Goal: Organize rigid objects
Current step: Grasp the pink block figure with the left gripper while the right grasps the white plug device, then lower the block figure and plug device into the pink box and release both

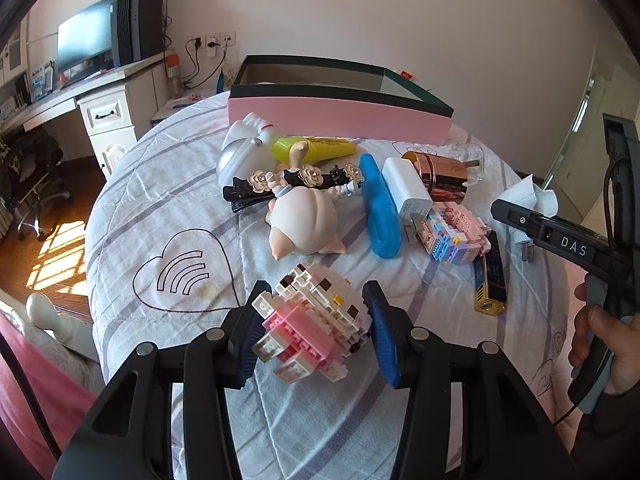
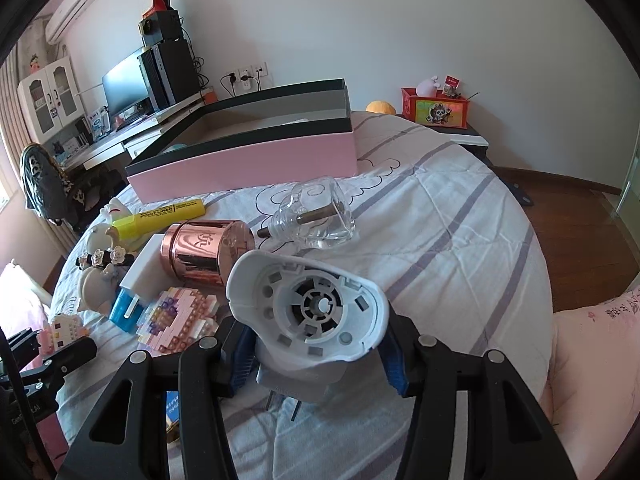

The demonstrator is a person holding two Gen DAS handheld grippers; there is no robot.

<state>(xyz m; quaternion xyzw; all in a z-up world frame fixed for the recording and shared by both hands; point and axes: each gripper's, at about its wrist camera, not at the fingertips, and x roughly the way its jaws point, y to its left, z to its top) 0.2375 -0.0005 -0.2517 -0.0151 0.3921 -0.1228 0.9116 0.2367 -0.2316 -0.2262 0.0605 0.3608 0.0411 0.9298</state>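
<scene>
My left gripper (image 1: 314, 330) is shut on a pink-and-white brick figure (image 1: 314, 322), just above the bedspread; it also shows in the right wrist view (image 2: 66, 330). My right gripper (image 2: 320, 354) is shut on a white plug-in device (image 2: 310, 308) with metal prongs below; in the left wrist view the right gripper (image 1: 532, 220) sits at the right. An open pink box with a dark rim (image 1: 340, 114) stands at the back, also in the right wrist view (image 2: 248, 156).
On the bed lie a pig doll (image 1: 308, 220), black flower hair clip (image 1: 288, 184), yellow highlighter (image 1: 316, 148), blue case (image 1: 380, 208), white charger (image 1: 408, 192), copper tin (image 2: 200, 252), glass bottle (image 2: 316, 212), a second brick figure (image 1: 456, 232) and a battery (image 1: 490, 280). A desk (image 1: 80, 92) stands left.
</scene>
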